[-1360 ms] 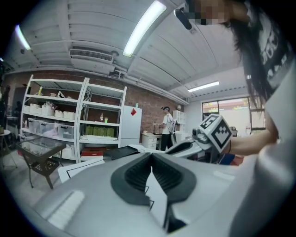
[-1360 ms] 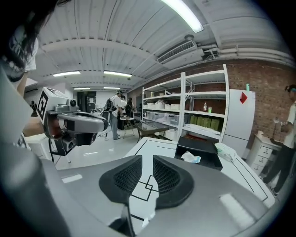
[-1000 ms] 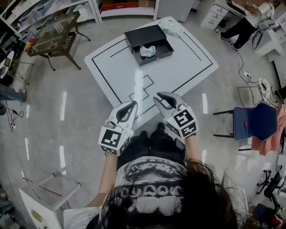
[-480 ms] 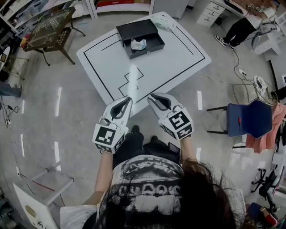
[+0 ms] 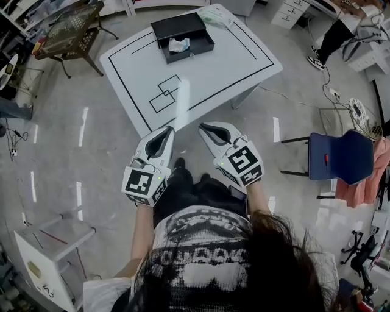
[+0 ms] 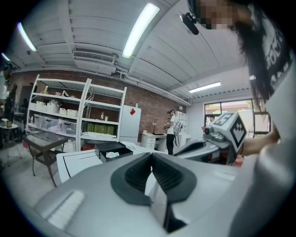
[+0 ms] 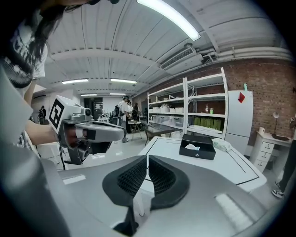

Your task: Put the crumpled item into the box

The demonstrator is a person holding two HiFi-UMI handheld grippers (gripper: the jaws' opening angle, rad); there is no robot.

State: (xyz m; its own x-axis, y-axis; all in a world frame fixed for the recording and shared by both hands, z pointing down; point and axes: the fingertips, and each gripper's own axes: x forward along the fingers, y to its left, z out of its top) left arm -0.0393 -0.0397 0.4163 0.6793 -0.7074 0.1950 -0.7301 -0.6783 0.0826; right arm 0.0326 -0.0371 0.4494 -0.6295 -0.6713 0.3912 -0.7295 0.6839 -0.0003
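Holding both grippers out over my lap, short of the near edge of the white tabletop (image 5: 231, 67) with its black drawn lines, I am well apart from everything on it; only the head view shows that gap. My left gripper (image 6: 151, 155) has its jaws drawn together, tips touching, with nothing between them. My right gripper (image 7: 147, 157) is closing, its tips all but meeting, and it too is empty. Those jaw states read only in the two gripper views, since from above the jaws show as narrow wedges.

Near the far edge sits the open black rectangular box (image 5: 194, 51), its long side running along that edge. The crumpled white paper-like item (image 5: 178, 44) lies inside it, toward the left end as I face it. From above the item is a small lump, slightly wider along the box's length; the right gripper view shows it peaking upward above the front wall. I cannot tell any clearer long axis. The right gripper view alone shows a small round silver fitting on the box's front wall. The left gripper view alone shows a person standing beyond the tabletop.

A crumpled pale green-white plastic bag (image 5: 214, 15) lies at the far corner, just beside the box's right end.

Counted: two grippers, one box, one crumpled item inside it, one bag.
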